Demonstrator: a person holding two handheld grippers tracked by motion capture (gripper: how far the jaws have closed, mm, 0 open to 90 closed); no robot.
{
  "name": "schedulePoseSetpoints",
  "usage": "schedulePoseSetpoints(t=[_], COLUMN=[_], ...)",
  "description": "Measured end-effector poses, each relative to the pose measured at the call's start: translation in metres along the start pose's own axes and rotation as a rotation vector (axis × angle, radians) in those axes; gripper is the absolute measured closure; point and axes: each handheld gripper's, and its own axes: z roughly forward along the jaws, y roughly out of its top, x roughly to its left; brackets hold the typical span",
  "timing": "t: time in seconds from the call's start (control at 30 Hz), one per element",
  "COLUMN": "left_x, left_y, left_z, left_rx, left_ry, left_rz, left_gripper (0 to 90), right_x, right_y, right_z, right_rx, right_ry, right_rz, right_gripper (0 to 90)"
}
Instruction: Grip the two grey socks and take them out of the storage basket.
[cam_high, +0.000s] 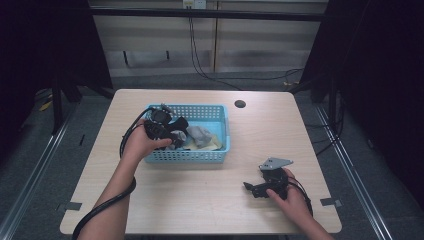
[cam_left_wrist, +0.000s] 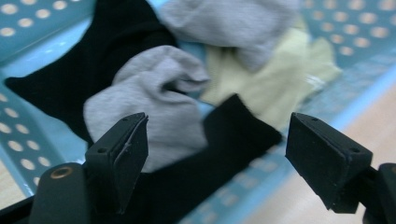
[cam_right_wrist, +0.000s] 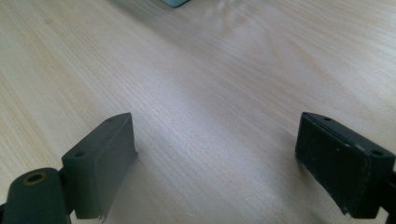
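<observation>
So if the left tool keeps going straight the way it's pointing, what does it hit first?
Most likely the grey sock bunched in the blue basket; the open left tool points right at it, though depth is hard to judge.

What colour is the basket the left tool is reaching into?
Light blue, with perforated walls; the basket shows best in the high view.

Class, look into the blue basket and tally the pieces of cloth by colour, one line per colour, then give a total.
Grey cloth pieces: 2
Black cloth pieces: 2
Pale yellow cloth pieces: 1
Total: 5, as far as the left gripper view shows inside the blue basket; anything buried underneath cannot be counted.
</observation>
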Motion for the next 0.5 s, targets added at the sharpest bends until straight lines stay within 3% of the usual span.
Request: schedulePoseSetpoints(t=[0.27,0.33,0.4,0.5], left_x=[0.019,0.020,0.023,0.026], left_y=[0.004,0.005,0.004,0.003], left_z=[0.024,0.026,0.032,0.036], left_rx=[0.008,0.014,0.008,0.023], left_ry=[0.065,0.070,0.093,0.105], left_rz=[-0.095,-0.089,-0.119,-0.111], left_gripper=[21.1,21.0,21.8,23.3], right_x=[0.000,0.000,0.000,0.000], right_y=[0.000,0.000,0.000,0.000], right_z=[0.000,0.000,0.000,0.000], right_rx=[-0.001,-0.001,0.000,0.000], right_ry=[0.001,0.001,0.000,0.000], right_rz=[0.000,0.000,0.002,0.002], right_gripper=[11.5,11.5,11.5,11.5])
